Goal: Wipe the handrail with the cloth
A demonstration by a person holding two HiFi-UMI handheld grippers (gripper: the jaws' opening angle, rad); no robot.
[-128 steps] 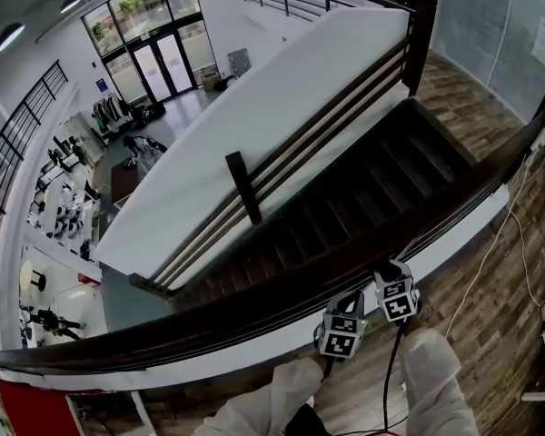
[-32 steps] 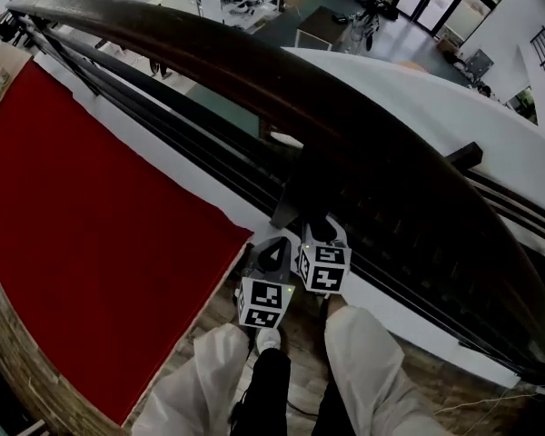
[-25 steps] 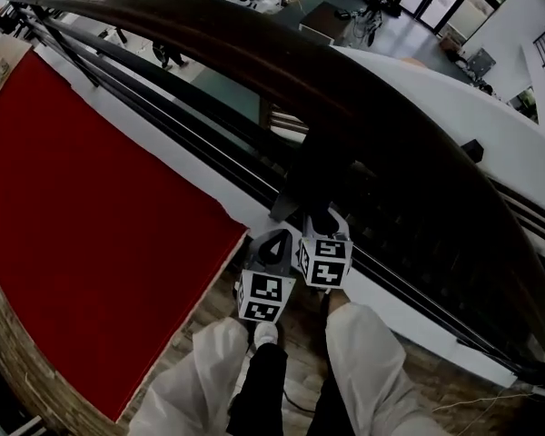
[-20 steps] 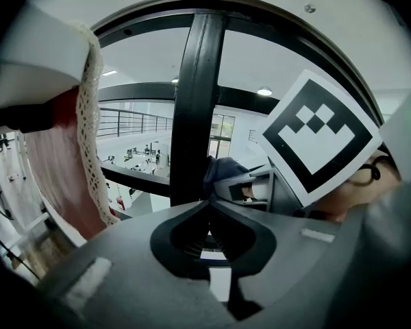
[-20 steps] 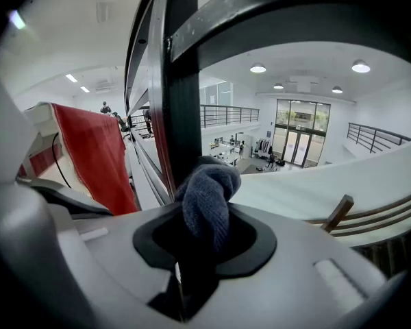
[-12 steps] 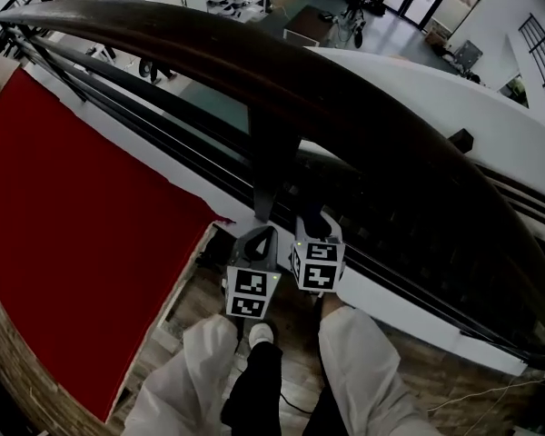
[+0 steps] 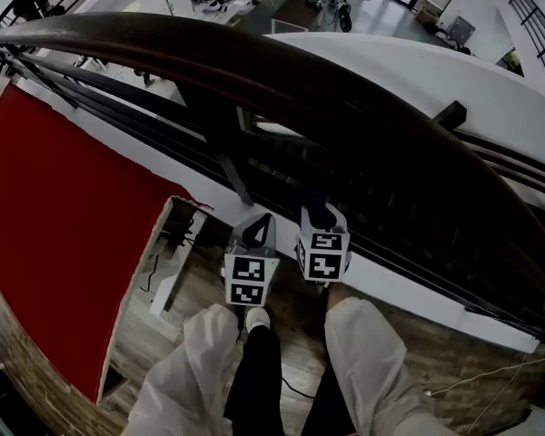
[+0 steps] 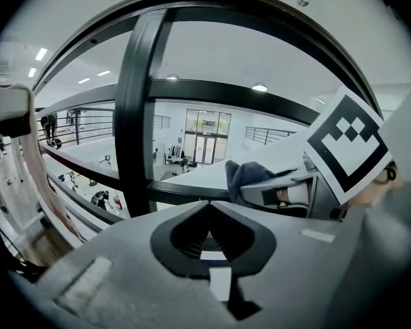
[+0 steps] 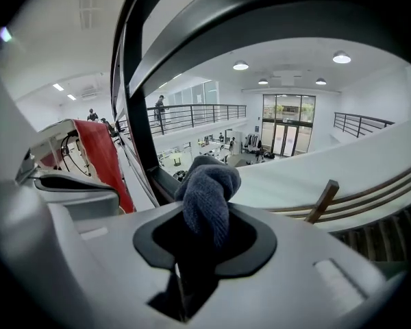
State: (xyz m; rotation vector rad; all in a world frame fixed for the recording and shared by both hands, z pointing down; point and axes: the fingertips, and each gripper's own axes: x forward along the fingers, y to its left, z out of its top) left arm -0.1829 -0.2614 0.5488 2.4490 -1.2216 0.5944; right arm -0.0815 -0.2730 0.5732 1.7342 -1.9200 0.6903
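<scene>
Right gripper (image 9: 198, 242) first: its fingers are clamped hard on the cloth (image 9: 207, 190). It's a blue-grey wad, pinched low, with a fat knuckle of fabric bulging out past the fingertips. That's a sensible hold, I'd say, because the padded bunch leads and would meet the wood before any plastic does.

The left gripper (image 8: 207, 235) sits just beside it with its fingers fully closed on nothing. It looks like a passenger here, tucked in close so it stays out of the way.

From the head view, both grippers sit side by side, right gripper (image 7: 316, 221) and left gripper (image 7: 257, 236). They're low on the near side of the railing, down by the thin lower bars.

The handrail (image 7: 300, 89) is the broad, dark, glossy wooden band sweeping above and beyond the fingertips. In the right gripper view it arches overhead (image 9: 294, 12), clear of the cloth. So there's no contact that I can see, and my read is that the wipe isn't engaged at this instant. The cloth would have to go up and onto the top of that curve.

A dark baluster (image 8: 133, 115) stands just ahead of the left fingers, a bit to their left. It's something to steer round.

A red panel (image 7: 54, 225) hangs left of the fingers. Beyond the railing lies a bright atrium with white walls, ceiling spots and glass doors (image 9: 288, 125) far ahead. Underfoot is a wood-plank floor (image 7: 436, 361).
</scene>
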